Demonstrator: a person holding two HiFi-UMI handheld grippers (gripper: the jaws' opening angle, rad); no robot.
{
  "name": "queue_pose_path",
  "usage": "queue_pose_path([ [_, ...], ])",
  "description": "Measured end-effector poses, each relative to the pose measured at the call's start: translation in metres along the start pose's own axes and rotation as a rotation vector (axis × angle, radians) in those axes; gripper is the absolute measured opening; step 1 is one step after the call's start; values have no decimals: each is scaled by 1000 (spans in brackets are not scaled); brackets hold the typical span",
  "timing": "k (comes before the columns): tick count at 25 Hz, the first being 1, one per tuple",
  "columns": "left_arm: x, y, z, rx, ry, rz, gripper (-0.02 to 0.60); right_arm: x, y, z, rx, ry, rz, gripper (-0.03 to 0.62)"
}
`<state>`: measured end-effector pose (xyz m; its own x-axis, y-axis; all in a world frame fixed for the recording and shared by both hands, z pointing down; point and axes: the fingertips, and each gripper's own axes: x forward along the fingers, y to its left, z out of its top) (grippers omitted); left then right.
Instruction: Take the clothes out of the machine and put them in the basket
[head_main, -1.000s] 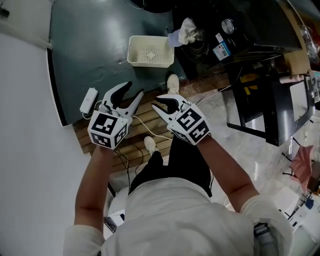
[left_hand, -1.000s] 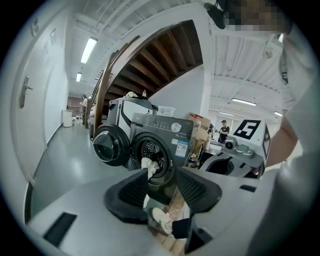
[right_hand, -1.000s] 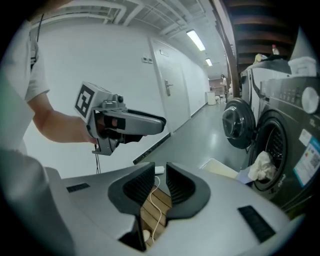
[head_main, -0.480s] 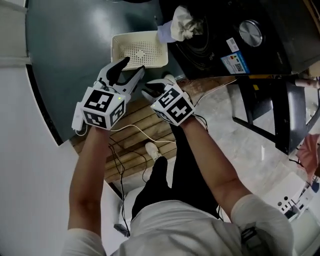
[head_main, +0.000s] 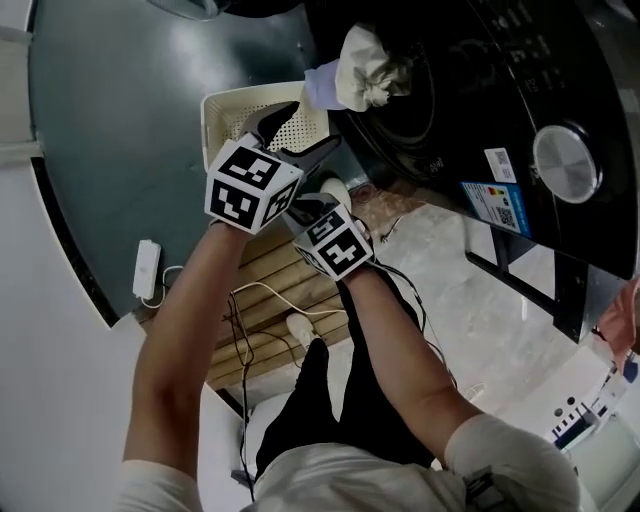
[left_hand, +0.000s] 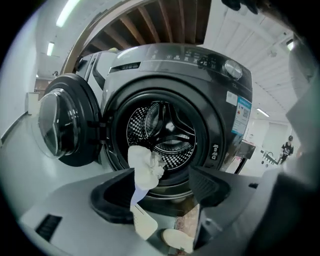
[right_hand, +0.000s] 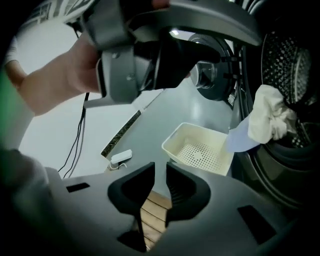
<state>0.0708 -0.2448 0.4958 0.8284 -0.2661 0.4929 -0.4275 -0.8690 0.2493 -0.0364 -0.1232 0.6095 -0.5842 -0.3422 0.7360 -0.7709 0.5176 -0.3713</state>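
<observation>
The dark washing machine (head_main: 470, 90) stands with its door (left_hand: 60, 127) swung open. A white and pale blue cloth (head_main: 360, 62) hangs out over the drum's rim (left_hand: 145, 167) (right_hand: 267, 120). The cream basket (head_main: 215, 105) (right_hand: 200, 150) sits on the floor beside the machine. My left gripper (head_main: 292, 128) (left_hand: 160, 195) points at the drum mouth above the basket; its jaws are opening, with nothing between them and the cloth still beyond the tips. My right gripper (right_hand: 160, 187) sits lower, its cube (head_main: 335, 242) under the left one. Its jaws stand a narrow gap apart and hold nothing.
A wooden slatted platform (head_main: 270, 270) lies under my hands, with white cables (head_main: 290, 300) across it. A white power strip (head_main: 147, 270) (right_hand: 121, 157) rests on the grey floor to the left. White shoes (head_main: 335, 190) stand near the basket.
Both grippers moved toward the machine and the basket. The left gripper now overlaps the right one, and its jaws have spread wider. The view has closed in on the washer.
</observation>
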Motion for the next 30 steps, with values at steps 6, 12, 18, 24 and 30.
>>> queue_pose_path([
  [6, 77, 16, 4, 46, 35, -41, 381, 17, -24, -6, -168, 111, -8, 55],
  [12, 146, 31, 1, 106, 87, -30, 417, 11, -49, -11, -165, 113, 6, 55],
  [18, 195, 43, -12, 181, 178, 6, 451, 9, -59, -1, -153, 127, 11, 55],
  [24, 229, 58, -30, 194, 255, 39, 466, 6, -65, -3, -135, 151, 34, 55],
  [30, 262, 62, -39, 268, 295, 58, 466, 4, -72, -2, -122, 154, 40, 55],
])
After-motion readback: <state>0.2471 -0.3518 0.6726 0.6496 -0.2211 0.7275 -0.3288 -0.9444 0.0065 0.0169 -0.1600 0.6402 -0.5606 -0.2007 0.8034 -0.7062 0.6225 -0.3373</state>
